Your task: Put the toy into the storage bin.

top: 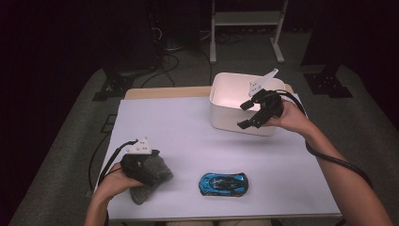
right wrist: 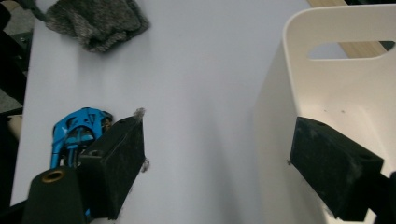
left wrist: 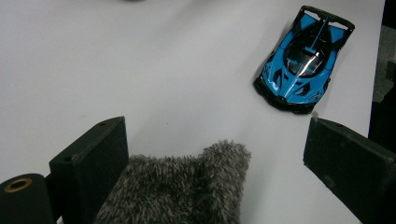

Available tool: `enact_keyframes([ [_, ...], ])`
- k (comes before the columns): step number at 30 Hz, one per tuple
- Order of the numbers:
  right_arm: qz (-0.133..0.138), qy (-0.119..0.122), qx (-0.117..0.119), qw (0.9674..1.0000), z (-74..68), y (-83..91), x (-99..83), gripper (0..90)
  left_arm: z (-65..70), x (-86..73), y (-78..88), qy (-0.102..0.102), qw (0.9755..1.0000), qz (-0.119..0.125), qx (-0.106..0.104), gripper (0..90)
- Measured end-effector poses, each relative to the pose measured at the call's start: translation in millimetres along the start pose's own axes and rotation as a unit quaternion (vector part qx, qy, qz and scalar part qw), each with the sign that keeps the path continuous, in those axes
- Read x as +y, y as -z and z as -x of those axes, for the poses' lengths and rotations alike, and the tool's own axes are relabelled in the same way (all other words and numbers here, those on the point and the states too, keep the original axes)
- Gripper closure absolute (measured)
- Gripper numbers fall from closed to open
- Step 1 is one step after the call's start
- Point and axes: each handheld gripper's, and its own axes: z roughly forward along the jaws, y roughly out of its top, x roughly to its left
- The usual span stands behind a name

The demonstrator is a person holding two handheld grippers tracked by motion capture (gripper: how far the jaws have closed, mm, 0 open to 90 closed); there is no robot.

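Left gripper hovering wide open over grey fuzzy cloth at table's 7 o'clock corner. Right gripper gaping wide, straddling white bin's near wall at 1 o'clock. Blue toy car sitting at 6 o'clock.

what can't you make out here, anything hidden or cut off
- Grey fuzzy cloth: in the high view the left gripper covers much of it; the left gripper view's bottom edge cuts it off.
- White bin: its floor is hidden by the right gripper and washed out by glare.
- Blue toy car: partly behind a jaw in the right gripper view.
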Motion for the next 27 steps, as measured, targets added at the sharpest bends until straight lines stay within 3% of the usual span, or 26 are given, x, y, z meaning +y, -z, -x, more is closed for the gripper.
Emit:
enact_keyframes([
  [13,-0.018,-0.021,-0.019,0.9994,32.8,-9.5,0.4,17.6,-0.2,-0.5,-1.6,0.000,1.0000,-0.001,-0.006,6.3],
  [18,-0.032,-0.025,-0.012,0.9991,44.7,-19.4,-2.1,31.6,-1.1,-1.6,-0.6,0.002,1.0000,0.001,-0.005,6.3],
  [20,-0.036,-0.024,-0.014,0.9990,46.0,-21.3,-2.4,33.4,-1.3,-1.6,-0.5,0.001,1.0000,0.000,-0.006,6.3],
  [21,-0.039,-0.022,-0.011,0.9989,47.3,-23.4,-2.7,41.0,-1.4,-1.7,-0.4,0.001,1.0000,-0.001,-0.006,6.3],
  [27,-0.060,-0.012,-0.012,0.9981,50.0,-29.0,-1.0,61.2,-0.9,-1.8,0.8,0.004,0.9999,0.002,-0.009,6.3],
])
